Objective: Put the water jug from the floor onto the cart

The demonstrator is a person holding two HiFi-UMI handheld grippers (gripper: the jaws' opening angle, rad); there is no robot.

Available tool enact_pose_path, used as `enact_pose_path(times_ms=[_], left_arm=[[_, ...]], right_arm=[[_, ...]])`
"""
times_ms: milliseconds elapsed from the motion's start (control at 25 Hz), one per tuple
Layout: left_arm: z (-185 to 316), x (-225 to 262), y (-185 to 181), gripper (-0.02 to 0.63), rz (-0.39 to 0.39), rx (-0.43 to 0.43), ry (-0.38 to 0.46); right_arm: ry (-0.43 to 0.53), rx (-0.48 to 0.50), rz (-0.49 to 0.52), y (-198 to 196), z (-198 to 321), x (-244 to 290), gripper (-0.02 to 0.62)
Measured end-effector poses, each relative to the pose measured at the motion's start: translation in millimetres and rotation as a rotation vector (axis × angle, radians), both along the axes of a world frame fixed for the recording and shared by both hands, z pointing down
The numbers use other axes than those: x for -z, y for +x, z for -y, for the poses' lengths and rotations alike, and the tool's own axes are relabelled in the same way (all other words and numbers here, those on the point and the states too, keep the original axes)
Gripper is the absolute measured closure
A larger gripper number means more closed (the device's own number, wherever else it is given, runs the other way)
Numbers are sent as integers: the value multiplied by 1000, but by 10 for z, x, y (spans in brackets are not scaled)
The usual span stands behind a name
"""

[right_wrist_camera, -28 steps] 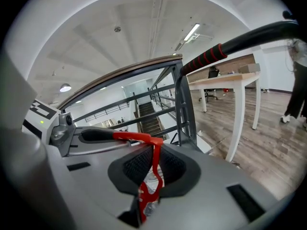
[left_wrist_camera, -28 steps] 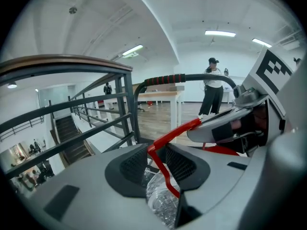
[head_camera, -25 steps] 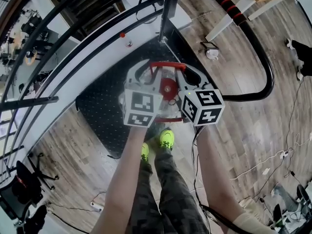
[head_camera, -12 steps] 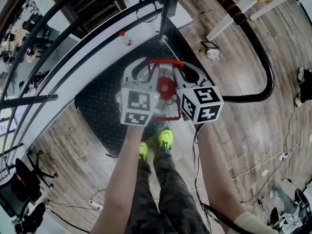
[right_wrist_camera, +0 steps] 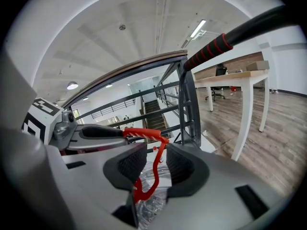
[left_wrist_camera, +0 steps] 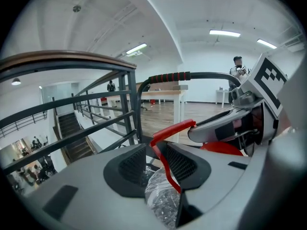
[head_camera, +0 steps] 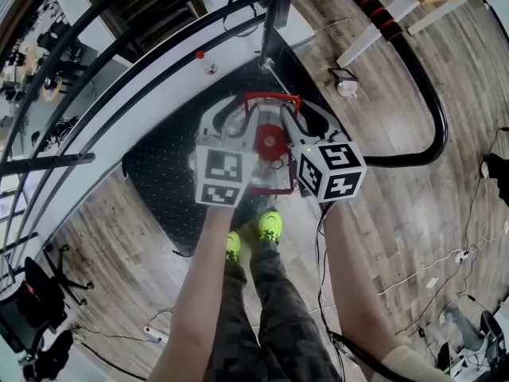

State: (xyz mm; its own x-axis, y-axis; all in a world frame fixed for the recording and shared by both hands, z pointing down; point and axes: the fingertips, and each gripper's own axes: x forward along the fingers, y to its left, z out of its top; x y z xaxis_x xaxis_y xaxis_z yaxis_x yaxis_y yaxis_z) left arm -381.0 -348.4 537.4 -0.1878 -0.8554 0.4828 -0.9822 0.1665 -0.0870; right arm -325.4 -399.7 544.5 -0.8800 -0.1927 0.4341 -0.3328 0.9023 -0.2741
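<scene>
Clear plastic water jug with red cap [head_camera: 270, 143] is seated on the cart's black studded deck [head_camera: 159, 173]. Wood-plank floor [head_camera: 413, 213] is seen around it, dark railing [left_wrist_camera: 128, 109] beside it. The jug body is mostly covered by both grippers. Fingers of left gripper [left_wrist_camera: 157, 150] and right gripper [right_wrist_camera: 156, 159] have just been opening. They are spread, with the red handle [right_wrist_camera: 143, 133] between them, unpinched.

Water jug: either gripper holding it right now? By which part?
Neither holds it. The water jug has its red handle between the jaws of the left gripper and the right gripper, but both have just been opening, pads off it.
</scene>
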Motion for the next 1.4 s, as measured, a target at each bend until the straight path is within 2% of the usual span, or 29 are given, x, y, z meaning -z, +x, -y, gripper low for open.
enact_pose_path(times_ms=[320,480,760,960,1400], left_arm=[[-39,-17,-12,477,-12,2,-3],[-30,-12,9,474,-12,-7,-4],[-30,60,78,474,-29,-18,13],[-12,162,72,474,-7,-37,2],[-30,513,112,476,7,-53,43]], right_arm=[[6,-36,-3,43,15,-3,474],[-5,-66,12,97,51,7,423],[26,-83,18,165,55,106,422],[39,-84,24,154,67,220,422],[92,-35,-6,89,-72,507,422]])
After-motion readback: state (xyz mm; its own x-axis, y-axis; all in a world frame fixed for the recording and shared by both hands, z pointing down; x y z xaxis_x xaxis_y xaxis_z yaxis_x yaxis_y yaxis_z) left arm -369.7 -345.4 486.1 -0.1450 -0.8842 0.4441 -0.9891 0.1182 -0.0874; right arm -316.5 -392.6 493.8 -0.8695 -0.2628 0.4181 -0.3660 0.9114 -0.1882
